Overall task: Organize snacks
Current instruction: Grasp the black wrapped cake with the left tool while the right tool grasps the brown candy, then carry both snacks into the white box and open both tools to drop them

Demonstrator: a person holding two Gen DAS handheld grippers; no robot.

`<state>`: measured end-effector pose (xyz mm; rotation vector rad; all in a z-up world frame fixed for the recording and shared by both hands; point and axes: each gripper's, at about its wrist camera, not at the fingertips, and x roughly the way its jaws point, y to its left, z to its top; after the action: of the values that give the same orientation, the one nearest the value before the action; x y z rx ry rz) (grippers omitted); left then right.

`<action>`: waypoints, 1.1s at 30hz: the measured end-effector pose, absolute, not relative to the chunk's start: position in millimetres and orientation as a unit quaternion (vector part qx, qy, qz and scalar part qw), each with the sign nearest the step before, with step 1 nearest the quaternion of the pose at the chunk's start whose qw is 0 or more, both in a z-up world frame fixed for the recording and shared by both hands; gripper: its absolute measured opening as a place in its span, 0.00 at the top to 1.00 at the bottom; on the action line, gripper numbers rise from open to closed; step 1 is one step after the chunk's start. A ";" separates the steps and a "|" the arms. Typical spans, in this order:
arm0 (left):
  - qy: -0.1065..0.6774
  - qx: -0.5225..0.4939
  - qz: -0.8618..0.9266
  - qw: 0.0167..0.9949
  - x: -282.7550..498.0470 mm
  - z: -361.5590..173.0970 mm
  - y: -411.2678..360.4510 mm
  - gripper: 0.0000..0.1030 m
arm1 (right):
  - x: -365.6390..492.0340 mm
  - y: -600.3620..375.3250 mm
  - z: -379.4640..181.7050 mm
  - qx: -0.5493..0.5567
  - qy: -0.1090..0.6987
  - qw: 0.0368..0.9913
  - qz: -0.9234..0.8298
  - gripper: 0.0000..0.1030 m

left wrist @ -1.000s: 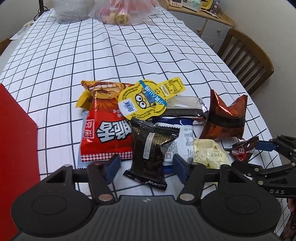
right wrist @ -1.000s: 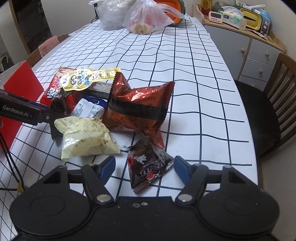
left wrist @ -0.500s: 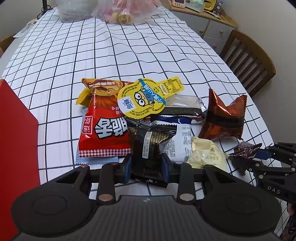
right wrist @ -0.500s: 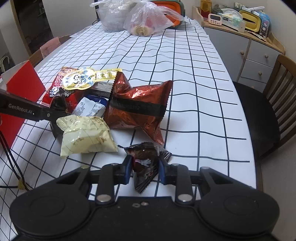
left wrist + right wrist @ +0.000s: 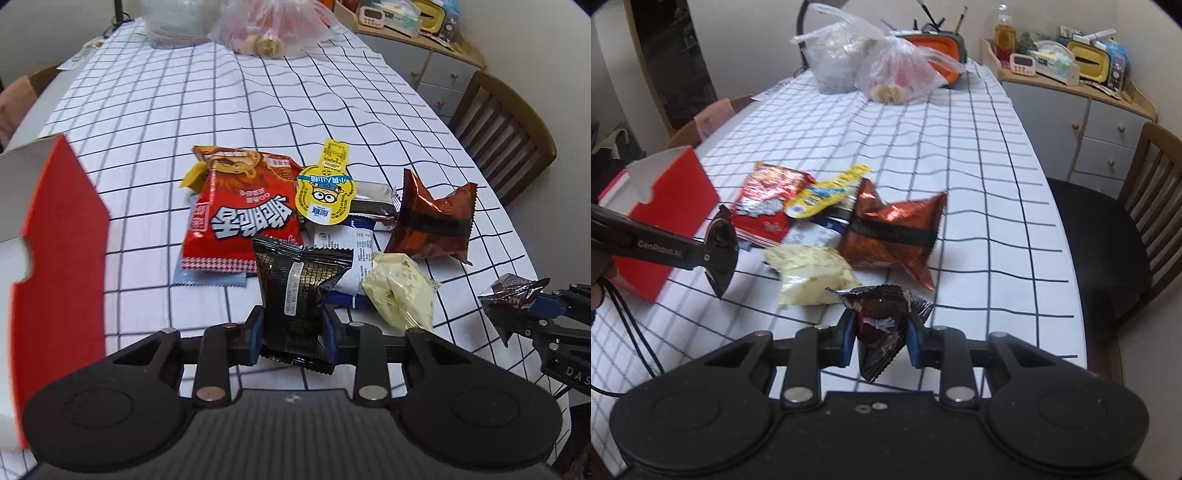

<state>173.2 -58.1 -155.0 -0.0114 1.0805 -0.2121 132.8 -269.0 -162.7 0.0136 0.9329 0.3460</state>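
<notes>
My left gripper (image 5: 293, 341) is shut on a black and gold snack packet (image 5: 301, 291), held above the checked tablecloth; from the right wrist view the same packet (image 5: 721, 251) hangs at that gripper's tip. My right gripper (image 5: 881, 341) is shut on a small dark brown packet (image 5: 882, 325), also lifted off the cloth, and seen at the right edge as a crumpled packet (image 5: 511, 297). On the table lie a red chip bag (image 5: 240, 218), a yellow round-lidded snack (image 5: 327, 199), a shiny copper bag (image 5: 432, 225) and a pale yellow packet (image 5: 400, 293).
An open red box (image 5: 670, 206) stands at the left of the pile, also at the left edge as the red box (image 5: 55, 266). Clear plastic bags (image 5: 886, 70) sit at the far end. A wooden chair (image 5: 1115, 221) and a cabinet (image 5: 1082, 110) stand to the right.
Both grippers closed from open onto their packets, the left on the black and gold one, the right on the dark brown one, and both have lifted them off the table.
</notes>
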 end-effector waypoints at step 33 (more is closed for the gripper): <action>0.469 -0.028 -0.020 0.882 112.1 -55.0 103.7 0.70 | 125.0 -68.0 -58.4 -0.022 0.367 0.887 0.280 0.74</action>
<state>112.1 103.7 -55.0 -0.0578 0.9768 -0.0424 125.0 -68.0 -58.4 -0.0465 0.7632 0.5828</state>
